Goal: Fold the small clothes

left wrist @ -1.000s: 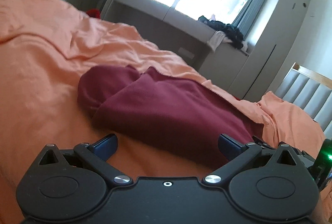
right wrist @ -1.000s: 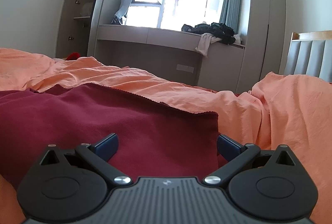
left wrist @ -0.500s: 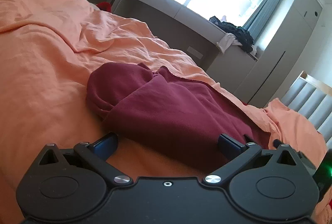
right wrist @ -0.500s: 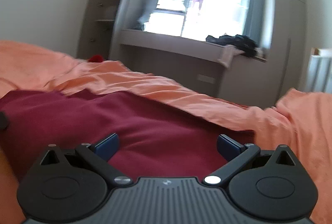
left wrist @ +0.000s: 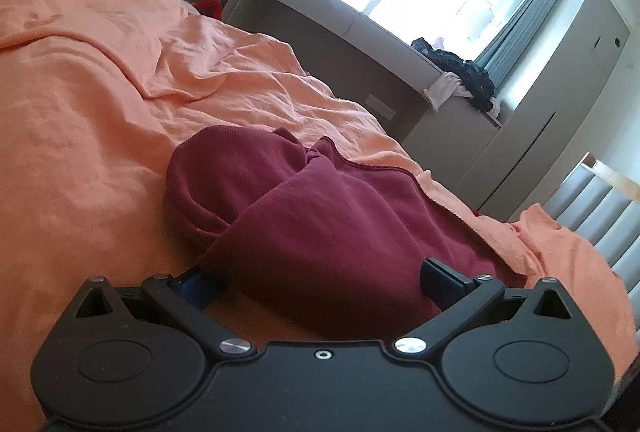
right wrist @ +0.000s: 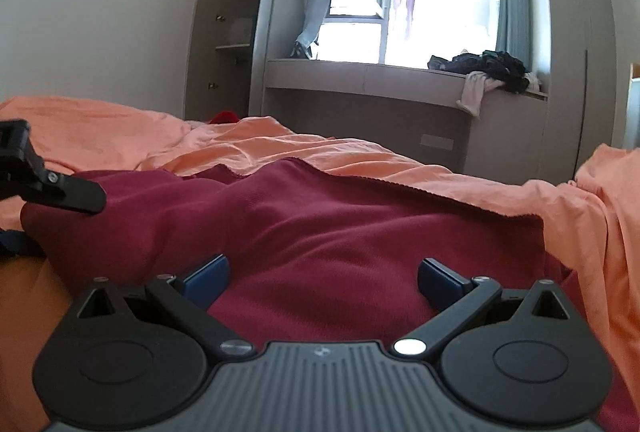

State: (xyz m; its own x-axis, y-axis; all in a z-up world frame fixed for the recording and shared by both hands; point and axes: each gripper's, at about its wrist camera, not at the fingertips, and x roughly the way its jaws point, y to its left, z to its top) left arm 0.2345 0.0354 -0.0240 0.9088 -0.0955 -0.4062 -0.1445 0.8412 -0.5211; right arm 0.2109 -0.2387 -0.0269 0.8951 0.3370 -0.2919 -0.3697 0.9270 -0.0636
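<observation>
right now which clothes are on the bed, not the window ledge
The maroon garment, spread on the orange sheet between both open grippers. The dark pile and pale cloth lie on the ledge.

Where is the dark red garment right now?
The dark red garment lies spread on the orange bed sheet, filling the lower middle of both wrist views, directly ahead of both open grippers.

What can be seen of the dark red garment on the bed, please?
The dark red garment is a soft, knit-looking cloth lying loosely folded and rumpled on the orange bedsheet. One rounded, bunched end shows in the left wrist view; its far edge has a stitched hem. Both open grippers, left and right, are low over its near edge; contact is unclear.
</observation>
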